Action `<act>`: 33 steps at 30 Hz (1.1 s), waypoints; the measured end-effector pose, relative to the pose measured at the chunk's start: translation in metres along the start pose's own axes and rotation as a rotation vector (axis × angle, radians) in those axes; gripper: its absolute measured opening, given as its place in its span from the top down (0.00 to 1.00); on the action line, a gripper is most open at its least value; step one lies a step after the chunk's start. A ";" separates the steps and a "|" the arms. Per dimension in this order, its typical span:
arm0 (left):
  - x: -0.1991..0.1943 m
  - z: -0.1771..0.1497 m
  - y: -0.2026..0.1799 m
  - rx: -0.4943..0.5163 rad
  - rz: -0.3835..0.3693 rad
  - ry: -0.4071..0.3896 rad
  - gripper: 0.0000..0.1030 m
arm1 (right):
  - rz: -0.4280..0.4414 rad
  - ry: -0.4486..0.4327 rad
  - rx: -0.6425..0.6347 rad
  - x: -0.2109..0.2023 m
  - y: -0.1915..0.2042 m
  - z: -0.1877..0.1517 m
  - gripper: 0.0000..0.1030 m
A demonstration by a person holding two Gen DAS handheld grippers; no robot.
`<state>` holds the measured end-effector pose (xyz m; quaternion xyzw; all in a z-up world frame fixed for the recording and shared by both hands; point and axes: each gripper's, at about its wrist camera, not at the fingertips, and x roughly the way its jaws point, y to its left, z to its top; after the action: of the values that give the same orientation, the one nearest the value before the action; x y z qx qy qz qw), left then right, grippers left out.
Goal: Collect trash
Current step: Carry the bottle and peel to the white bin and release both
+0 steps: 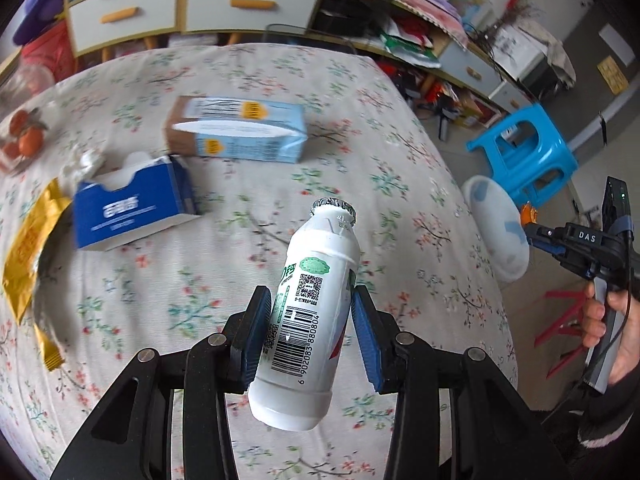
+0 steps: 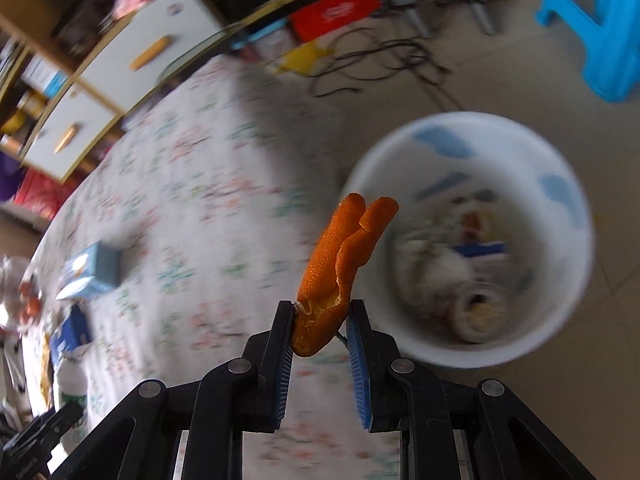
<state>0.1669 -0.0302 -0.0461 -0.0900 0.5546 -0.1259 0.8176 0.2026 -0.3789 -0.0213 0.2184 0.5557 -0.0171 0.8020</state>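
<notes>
My left gripper [image 1: 312, 304] is shut on a white plastic drink bottle [image 1: 308, 312] with a foil-rimmed mouth, held tilted above the floral tablecloth [image 1: 224, 264]. My right gripper [image 2: 322, 312] is shut on a strip of orange peel [image 2: 340, 264] that sticks up past the fingertips, over the table's edge beside the white trash bin [image 2: 468, 240]. The bin stands on the floor and holds several scraps. In the left wrist view the right gripper [image 1: 528, 220] shows at the far right, near the bin [image 1: 496, 232], with a hand on its handle. The bottle [image 2: 72, 396] also shows at the lower left of the right wrist view.
On the table lie a light blue carton [image 1: 240, 132], a dark blue open box [image 1: 132, 208], a gold wrapper [image 1: 28, 248] and oranges [image 1: 24, 136] in a clear container. A blue plastic stool [image 1: 524, 152] stands past the bin. Cabinets with drawers [image 1: 180, 4] line the far side.
</notes>
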 end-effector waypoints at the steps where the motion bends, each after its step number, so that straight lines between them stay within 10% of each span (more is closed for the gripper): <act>1: 0.002 0.000 -0.005 0.014 0.001 0.006 0.57 | -0.005 -0.002 0.020 -0.002 -0.010 0.002 0.77; 9: 0.017 0.014 -0.050 0.086 -0.010 0.024 0.57 | -0.003 0.000 0.166 -0.007 -0.072 0.013 0.72; 13: 0.029 0.022 -0.078 0.125 -0.023 0.034 0.57 | 0.045 0.008 0.228 -0.012 -0.089 0.015 0.47; 33: 0.112 0.055 -0.240 0.301 -0.136 0.082 0.57 | -0.102 -0.041 0.127 -0.053 -0.130 -0.002 0.39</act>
<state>0.2318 -0.2923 -0.0562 0.0015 0.5549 -0.2660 0.7882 0.1453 -0.5071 -0.0174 0.2399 0.5473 -0.0977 0.7959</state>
